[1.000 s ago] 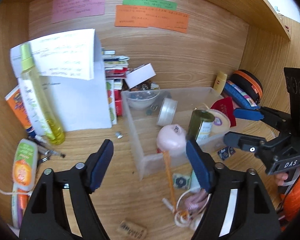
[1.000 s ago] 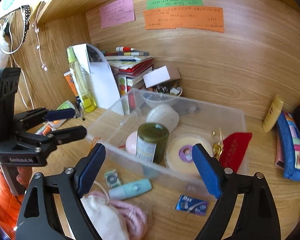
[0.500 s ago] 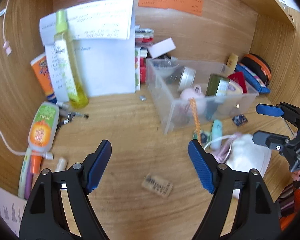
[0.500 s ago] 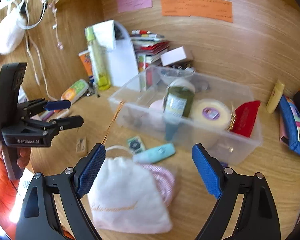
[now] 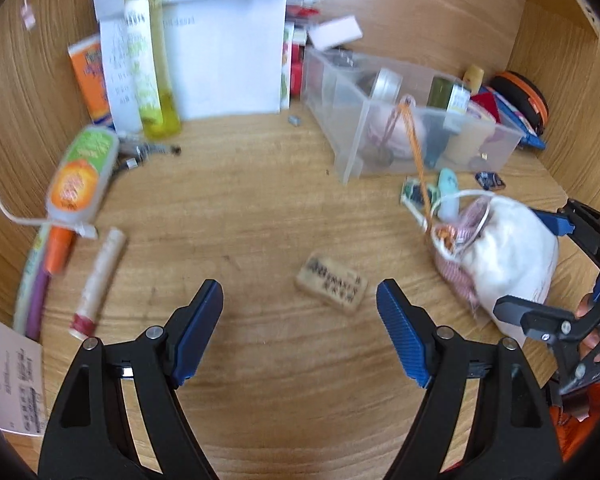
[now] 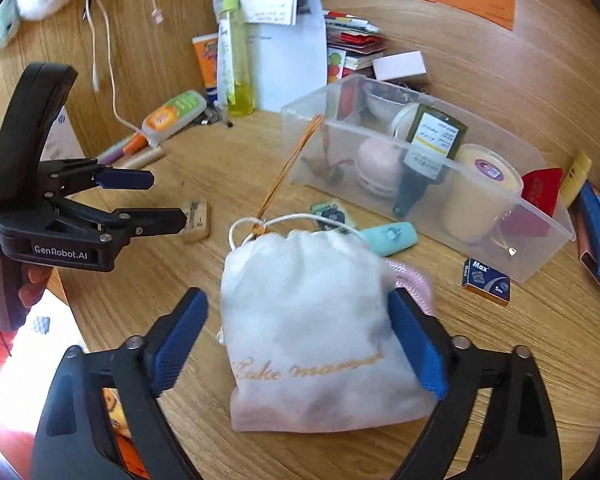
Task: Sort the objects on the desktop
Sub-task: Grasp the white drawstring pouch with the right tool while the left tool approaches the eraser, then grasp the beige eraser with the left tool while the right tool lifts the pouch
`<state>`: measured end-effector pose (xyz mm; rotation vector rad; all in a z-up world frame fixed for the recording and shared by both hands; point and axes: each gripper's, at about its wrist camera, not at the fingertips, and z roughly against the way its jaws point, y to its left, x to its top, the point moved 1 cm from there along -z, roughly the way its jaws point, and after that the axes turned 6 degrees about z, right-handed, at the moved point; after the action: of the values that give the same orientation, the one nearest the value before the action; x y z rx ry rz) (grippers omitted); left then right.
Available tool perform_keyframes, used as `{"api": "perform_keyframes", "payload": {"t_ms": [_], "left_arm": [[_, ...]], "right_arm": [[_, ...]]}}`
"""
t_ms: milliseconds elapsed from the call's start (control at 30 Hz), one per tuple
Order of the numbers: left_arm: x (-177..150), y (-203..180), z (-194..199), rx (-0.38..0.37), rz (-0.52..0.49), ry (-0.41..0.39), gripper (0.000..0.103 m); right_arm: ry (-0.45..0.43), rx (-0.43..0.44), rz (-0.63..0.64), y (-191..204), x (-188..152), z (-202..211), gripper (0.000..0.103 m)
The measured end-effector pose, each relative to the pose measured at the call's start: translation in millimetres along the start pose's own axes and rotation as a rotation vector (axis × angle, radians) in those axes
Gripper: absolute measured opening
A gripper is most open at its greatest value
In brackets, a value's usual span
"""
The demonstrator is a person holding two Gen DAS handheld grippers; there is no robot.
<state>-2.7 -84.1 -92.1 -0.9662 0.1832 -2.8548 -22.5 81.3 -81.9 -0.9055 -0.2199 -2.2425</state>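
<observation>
A white drawstring pouch lies on the wooden desk between the open fingers of my right gripper; the right pad touches its side. It also shows in the left wrist view. My left gripper is open and empty, just short of a small tan eraser, which also shows in the right wrist view. A clear plastic bin holds a green jar, a pink round thing and a cream tub.
A mint tube, a blue staple box and an orange cord lie in front of the bin. At the left are a yellow bottle, a wipes pack, pens and a glue stick. Pouches lie at the right wall.
Both grippers have pulled back toward the desk's front edge. The pouch now sits between the right fingers and the eraser lies just ahead of the left fingers.
</observation>
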Motion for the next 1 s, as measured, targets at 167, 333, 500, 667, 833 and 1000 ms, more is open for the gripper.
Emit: {"api": "perform_keyframes", "payload": {"t_ms": [167, 333, 500, 667, 833, 1000], "left_arm": [[-3.0, -3.4, -8.0, 0.002, -0.026, 0.025, 0.079], [-2.2, -11.0, -14.5, 0.020, -0.052, 0.033, 0.079], [-1.5, -16.6, -16.4, 0.044, -0.081, 0.007, 0.062], [-1.7, -18.7, -14.5, 0.042, -0.104, -0.008, 0.043], [-1.2, -17.2, -13.6, 0.044, -0.094, -0.025, 0.043], [8.1, -14.4, 0.7, 0.025, -0.061, -0.070, 0.043]], "right_arm": [[-0.014, -0.030, 0.007, 2.4, -3.0, -3.3, 0.093], [-0.019, 0.012, -0.044, -9.6, -2.1, 2.0, 0.067], [-0.018, 0.055, -0.072, -17.4, -0.6, 11.0, 0.051], [-0.058, 0.078, -0.108, -26.8, 4.9, 25.5, 0.035], [-0.096, 0.057, -0.121, -30.0, 7.6, 30.9, 0.032], [-0.130, 0.026, -0.128, -39.7, 12.4, 36.1, 0.031]]}}
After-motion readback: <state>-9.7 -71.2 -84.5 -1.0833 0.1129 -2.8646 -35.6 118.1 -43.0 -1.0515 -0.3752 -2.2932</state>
